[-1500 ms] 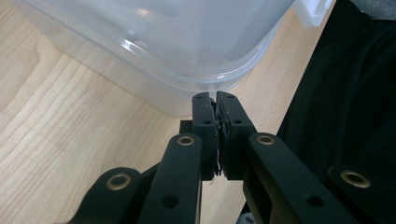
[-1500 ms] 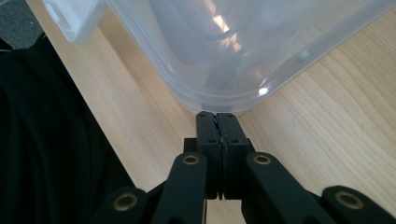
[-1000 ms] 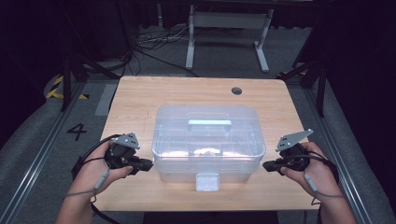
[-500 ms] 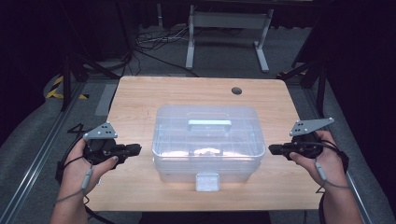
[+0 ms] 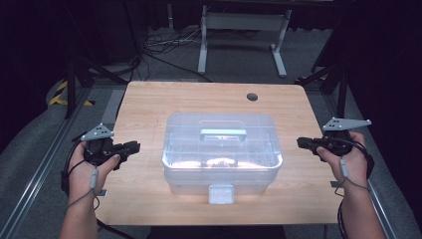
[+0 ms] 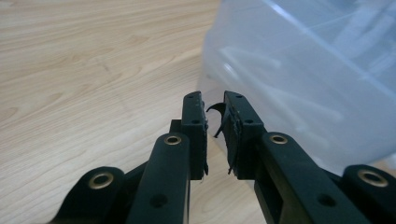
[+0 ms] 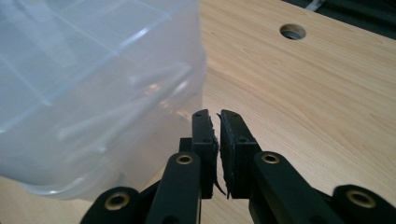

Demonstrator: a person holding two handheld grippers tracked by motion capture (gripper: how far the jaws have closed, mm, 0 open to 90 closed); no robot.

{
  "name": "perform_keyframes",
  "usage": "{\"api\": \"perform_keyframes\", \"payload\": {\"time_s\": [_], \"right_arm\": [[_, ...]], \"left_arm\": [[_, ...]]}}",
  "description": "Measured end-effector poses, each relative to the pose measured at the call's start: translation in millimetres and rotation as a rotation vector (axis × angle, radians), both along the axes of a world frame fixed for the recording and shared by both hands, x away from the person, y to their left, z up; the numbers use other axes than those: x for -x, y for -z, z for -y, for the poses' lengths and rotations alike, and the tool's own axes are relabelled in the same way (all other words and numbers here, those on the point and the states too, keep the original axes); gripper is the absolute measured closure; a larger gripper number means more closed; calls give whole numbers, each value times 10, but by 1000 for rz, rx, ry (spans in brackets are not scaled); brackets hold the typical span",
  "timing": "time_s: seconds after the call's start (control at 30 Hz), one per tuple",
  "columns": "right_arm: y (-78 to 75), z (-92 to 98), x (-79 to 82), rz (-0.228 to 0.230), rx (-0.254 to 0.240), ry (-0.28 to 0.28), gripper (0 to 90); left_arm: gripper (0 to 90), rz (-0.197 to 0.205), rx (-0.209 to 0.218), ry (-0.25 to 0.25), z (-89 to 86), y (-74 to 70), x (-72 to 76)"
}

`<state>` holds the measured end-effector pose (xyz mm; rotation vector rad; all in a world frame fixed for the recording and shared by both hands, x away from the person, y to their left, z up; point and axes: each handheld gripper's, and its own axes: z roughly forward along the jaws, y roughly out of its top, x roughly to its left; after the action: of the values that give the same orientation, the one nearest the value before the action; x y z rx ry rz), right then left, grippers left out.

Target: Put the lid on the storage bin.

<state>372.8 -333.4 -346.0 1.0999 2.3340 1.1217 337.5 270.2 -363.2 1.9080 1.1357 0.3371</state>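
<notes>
A clear plastic storage box (image 5: 221, 159) with a lid, a pale handle (image 5: 223, 133) and a front latch (image 5: 221, 193) stands mid-table. My left gripper (image 5: 134, 146) is left of it, pointing at its side with a gap of bare wood between. Its jaws (image 6: 215, 100) have just been opening and stand slightly apart, with nothing between them. My right gripper (image 5: 301, 142) is right of the box, also apart from it and pointing at it. Its jaws (image 7: 214, 115) have just been opening to a thin slit, with nothing between. The box wall (image 7: 84, 84) looms close ahead.
The wooden table (image 5: 149, 99) has a round cable hole (image 5: 252, 96) at the back right. Cables and a metal stand (image 5: 239, 30) lie on the floor beyond the far edge. Dark frame rails run along both sides.
Both hands have drawn outward from the box's sides, the left one leftward and the right one rightward. The box has stayed where it was.
</notes>
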Motion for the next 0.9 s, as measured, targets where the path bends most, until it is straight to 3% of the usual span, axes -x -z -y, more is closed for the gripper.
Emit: {"api": "perform_keyframes", "payload": {"time_s": [0.3, 0.7, 0.73, 0.87, 0.9], "right_arm": [[269, 207, -152, -30, -11, 81, 845], [574, 300, -319, -59, 10, 88, 838], [599, 298, -331, -63, 15, 89, 838], [675, 298, -371, -82, 36, 84, 833], [700, 300, -384, -89, 41, 78, 831]], "left_arm": [[733, -38, -39, -40, -11, 200, -163], [734, -77, -113, -44, -2, 432, -298], [732, -94, -113, -46, 9, 460, -301], [723, -124, -124, -22, 22, 539, -328], [721, -129, -143, -9, 21, 568, -348]]}}
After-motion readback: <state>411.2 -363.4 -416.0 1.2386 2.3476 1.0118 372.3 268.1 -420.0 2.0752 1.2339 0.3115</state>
